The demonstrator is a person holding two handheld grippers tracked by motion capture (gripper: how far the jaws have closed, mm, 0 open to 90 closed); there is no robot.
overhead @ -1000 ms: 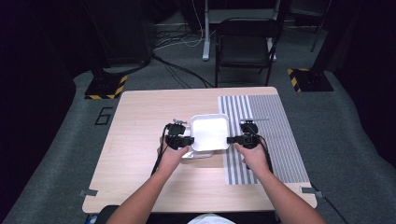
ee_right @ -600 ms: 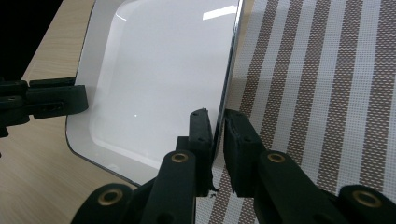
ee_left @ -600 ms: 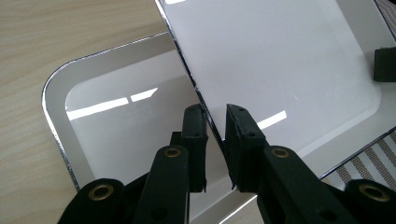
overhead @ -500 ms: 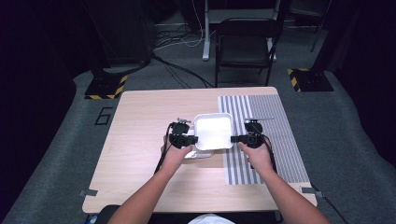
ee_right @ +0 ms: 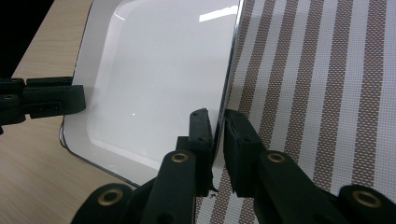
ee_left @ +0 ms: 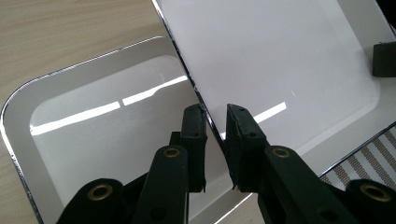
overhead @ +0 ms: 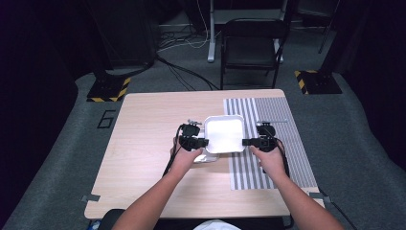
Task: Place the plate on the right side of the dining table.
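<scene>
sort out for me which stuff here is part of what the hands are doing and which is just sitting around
In use:
- upper white tray, gripped at opposite edges
- left gripper and right gripper
- second white tray lying underneath on the table
- striped mat, probably; the tray overhangs it

Just lying about:
- folding chair
- cables on the floor
- weighted stand bases

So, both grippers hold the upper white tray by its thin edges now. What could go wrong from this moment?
1. Each grip is thin: the left gripper and the right gripper pinch only the rim of the upper tray, so it could slip or tilt if one hand moves faster.
2. A second tray lies just under it on the left; a dip there could knock it.
</scene>
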